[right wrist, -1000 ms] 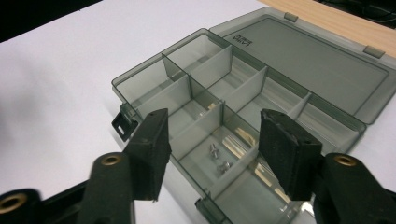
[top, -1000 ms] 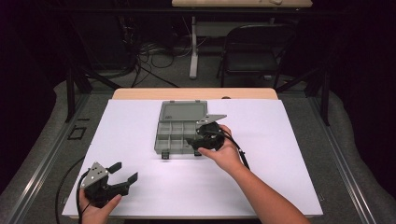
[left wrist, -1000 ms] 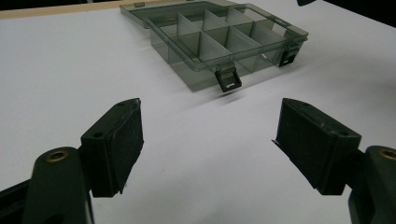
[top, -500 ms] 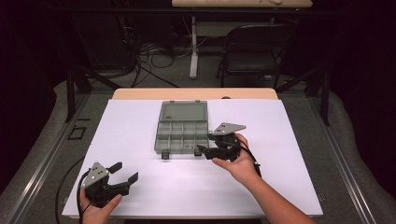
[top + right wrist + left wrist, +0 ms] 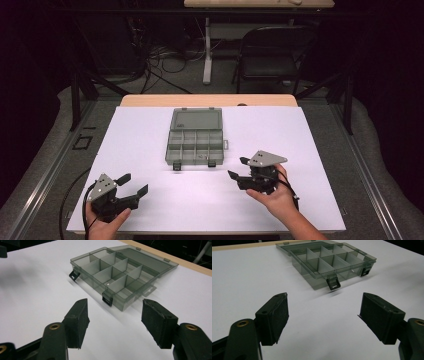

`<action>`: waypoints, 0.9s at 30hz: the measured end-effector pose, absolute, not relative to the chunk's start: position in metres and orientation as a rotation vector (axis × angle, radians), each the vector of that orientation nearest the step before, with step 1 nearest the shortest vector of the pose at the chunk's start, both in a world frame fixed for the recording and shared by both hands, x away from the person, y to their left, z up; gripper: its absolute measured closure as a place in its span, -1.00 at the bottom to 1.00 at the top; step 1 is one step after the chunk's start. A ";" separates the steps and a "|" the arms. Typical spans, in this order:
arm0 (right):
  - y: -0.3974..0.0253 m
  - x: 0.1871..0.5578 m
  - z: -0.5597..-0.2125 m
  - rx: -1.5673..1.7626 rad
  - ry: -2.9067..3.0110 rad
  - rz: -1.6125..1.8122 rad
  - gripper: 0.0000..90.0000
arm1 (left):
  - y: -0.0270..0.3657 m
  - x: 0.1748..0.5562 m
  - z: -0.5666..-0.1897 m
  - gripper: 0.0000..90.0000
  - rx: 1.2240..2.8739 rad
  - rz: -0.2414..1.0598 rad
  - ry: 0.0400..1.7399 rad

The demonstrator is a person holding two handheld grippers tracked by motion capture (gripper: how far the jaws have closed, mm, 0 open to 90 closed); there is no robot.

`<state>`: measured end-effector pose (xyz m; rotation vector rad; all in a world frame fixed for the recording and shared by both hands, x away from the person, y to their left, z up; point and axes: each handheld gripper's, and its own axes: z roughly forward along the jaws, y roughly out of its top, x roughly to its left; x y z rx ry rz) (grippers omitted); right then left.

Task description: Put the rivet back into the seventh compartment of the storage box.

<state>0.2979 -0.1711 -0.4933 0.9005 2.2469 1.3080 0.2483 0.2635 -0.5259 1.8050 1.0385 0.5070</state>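
Your right gripper [image 5: 240, 168] sits lower right of centre, jaws spread and empty; your left gripper [image 5: 135, 184], lower left, is likewise spread. The organizer box [image 5: 196, 141] lies lid-open at the table's [image 5: 310, 150] centre.

Translucent smoky plastic organizer box [image 5: 195, 141] on matt white tabletop [image 5: 310, 145].

A white table [image 5: 150, 145] stands before a dark chair [image 5: 272, 55]; floor cables [image 5: 160, 57], perhaps power leads, lie beyond.
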 end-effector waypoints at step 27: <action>-0.229 0.258 -0.534 0.995 2.122 1.300 -0.26 | 0.262 0.248 -0.526 -0.49 1.810 0.507 1.039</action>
